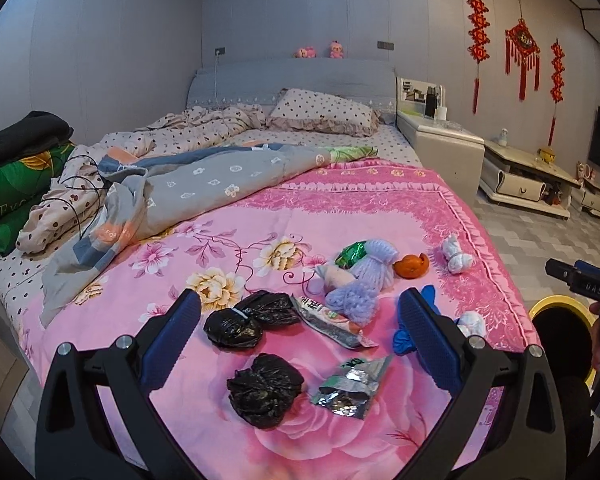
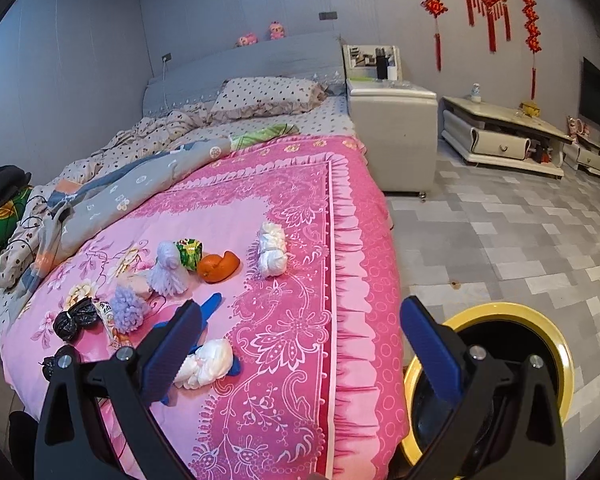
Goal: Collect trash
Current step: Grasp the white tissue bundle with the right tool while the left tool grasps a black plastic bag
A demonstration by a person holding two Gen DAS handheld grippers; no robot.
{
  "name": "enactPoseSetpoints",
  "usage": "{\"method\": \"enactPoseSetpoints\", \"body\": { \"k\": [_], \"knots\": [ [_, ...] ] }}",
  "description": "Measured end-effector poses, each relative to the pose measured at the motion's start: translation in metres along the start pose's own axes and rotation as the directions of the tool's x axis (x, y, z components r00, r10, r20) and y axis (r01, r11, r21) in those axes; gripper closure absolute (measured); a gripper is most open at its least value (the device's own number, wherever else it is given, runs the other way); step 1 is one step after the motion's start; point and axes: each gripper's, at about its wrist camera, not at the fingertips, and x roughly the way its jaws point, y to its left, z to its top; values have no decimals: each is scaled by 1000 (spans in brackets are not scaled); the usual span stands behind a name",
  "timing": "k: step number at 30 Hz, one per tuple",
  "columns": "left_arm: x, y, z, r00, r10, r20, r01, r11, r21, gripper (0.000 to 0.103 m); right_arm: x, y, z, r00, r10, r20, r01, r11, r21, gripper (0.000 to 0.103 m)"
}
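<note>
Left gripper: hovering over the bed's foot end, jaws apart, gripping nothing.
Right gripper: hanging between bed edge and yellow-rimmed bin, jaws apart, empty.
Black bag bundle: lying nearest on the pink bedspread; looking light, soft, crushable; pinching the bunched top seems best.
Foil wrapper: sitting just beside it, probably thin and slippery.
Orange peel: resting farther up the bed.
</note>
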Motion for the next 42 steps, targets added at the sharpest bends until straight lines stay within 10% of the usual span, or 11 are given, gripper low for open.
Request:
{"method": "enactPoseSetpoints", "body": {
  "k": [10, 34, 42],
  "knots": [
    [61, 73, 8, 994, -20, -103, 10, 995, -96, 7, 76, 15, 35, 984, 86, -153, -84, 996, 21, 7],
    [182, 77, -27, 957, 6, -291, 19, 996, 82, 8, 214, 33, 55, 965, -61, -257, 71, 997, 30, 8],
    [211, 68, -33, 944, -13, -328, 50, 993, 103, 22, 234, 34, 45, 954, -57, -296, 59, 998, -2, 28]
  ]
}}
